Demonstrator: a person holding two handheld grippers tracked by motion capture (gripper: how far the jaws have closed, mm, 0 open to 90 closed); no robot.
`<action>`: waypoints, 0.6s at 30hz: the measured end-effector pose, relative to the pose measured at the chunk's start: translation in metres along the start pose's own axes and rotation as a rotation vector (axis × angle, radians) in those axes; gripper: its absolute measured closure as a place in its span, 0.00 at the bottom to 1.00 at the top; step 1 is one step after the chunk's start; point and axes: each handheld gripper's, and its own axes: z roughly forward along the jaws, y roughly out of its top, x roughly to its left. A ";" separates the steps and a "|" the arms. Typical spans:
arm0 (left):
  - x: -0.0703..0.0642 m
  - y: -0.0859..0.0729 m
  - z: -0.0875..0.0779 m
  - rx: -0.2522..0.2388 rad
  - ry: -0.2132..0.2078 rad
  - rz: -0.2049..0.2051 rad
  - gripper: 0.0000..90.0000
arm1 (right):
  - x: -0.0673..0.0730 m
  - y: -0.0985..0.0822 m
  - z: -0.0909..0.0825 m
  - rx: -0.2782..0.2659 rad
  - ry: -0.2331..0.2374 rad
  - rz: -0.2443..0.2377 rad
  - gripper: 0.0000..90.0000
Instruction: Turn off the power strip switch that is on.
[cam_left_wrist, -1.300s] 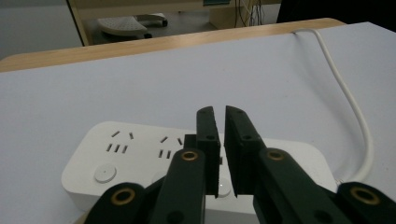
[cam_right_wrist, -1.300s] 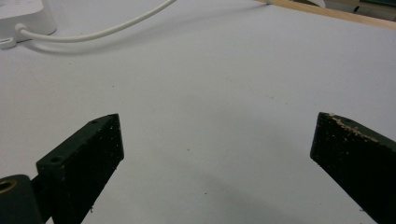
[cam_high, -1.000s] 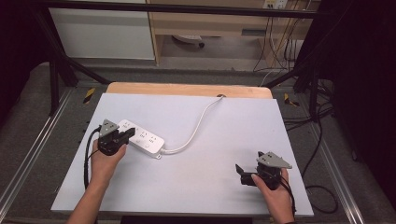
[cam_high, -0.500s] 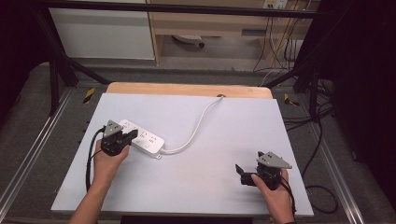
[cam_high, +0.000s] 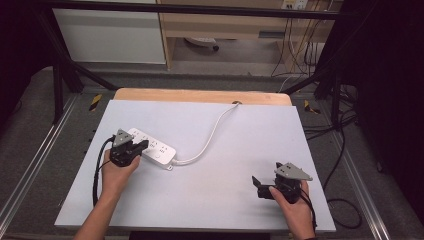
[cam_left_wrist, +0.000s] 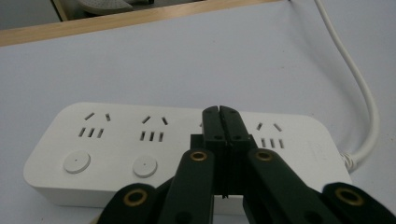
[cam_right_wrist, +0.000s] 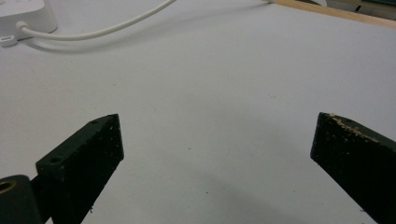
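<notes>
A white power strip (cam_high: 156, 150) (cam_left_wrist: 116, 144) lies on the left half of the table, with several socket sets and round buttons. Its white cable (cam_high: 210, 134) (cam_left_wrist: 356, 81) (cam_right_wrist: 93, 32) curves off to the table's far edge. My left gripper (cam_high: 142, 146) (cam_left_wrist: 219, 110) is shut with nothing between its jaws. Its tips sit over the strip's third socket set, and I cannot tell whether they touch it. My right gripper (cam_high: 257, 186) (cam_right_wrist: 217, 135) stands open near the front right, low over bare table, holding nothing.
The pale grey table top (cam_high: 240, 150) has a wooden strip (cam_high: 200, 96) along its far edge. Black frame legs and loose cables (cam_high: 345, 150) lie on the floor to the right. A white cabinet (cam_high: 110, 35) stands beyond the table.
My left gripper has edged slightly to the right over the power strip. The right gripper has stayed where it was.
</notes>
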 end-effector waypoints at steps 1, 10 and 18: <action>0.000 0.000 0.000 0.004 -0.001 0.002 1.00 | 0.000 0.000 0.000 0.000 0.000 -0.001 0.03; 0.005 -0.005 0.004 0.025 -0.003 0.011 1.00 | 0.000 0.000 0.000 0.000 0.002 -0.002 0.03; 0.006 -0.009 0.007 0.038 -0.008 0.012 1.00 | 0.000 0.000 0.000 -0.001 0.001 -0.004 0.03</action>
